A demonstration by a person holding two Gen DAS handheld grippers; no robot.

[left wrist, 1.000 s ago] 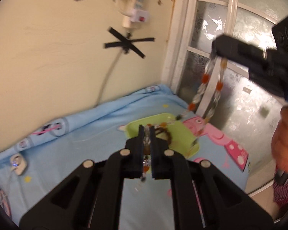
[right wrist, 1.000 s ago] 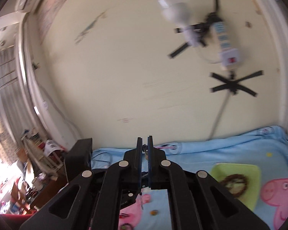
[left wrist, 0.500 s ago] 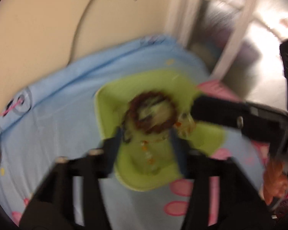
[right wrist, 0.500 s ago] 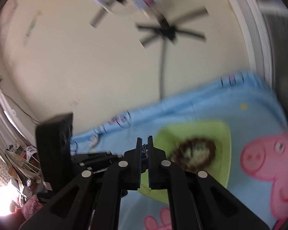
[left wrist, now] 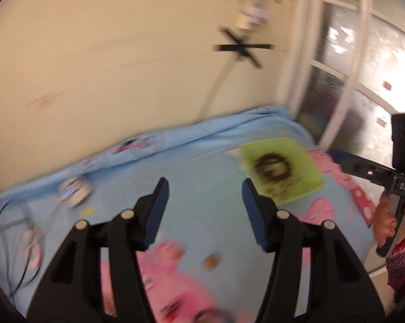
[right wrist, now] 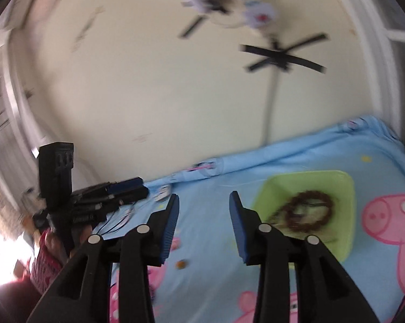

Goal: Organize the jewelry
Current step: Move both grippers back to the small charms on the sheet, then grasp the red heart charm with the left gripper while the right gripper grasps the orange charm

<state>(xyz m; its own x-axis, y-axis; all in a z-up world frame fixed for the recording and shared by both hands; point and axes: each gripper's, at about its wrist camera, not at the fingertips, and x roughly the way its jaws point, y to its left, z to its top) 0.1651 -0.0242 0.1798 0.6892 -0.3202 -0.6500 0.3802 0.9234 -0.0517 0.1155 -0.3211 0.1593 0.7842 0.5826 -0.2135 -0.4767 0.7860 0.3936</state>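
Both my claws are spread wide and carry nothing: the left claw (left wrist: 203,210) and the right claw (right wrist: 203,222) hover over the blue sheet (left wrist: 191,167). A second ago both were pinched shut on the beaded necklace, strung between them; now it lies blurred in the green tray (right wrist: 345,188) with the brown bracelet (right wrist: 307,211). A small bead (right wrist: 181,264) sits centre-low, below and between the right claw's fingers, closer to it than to the left, I judge.
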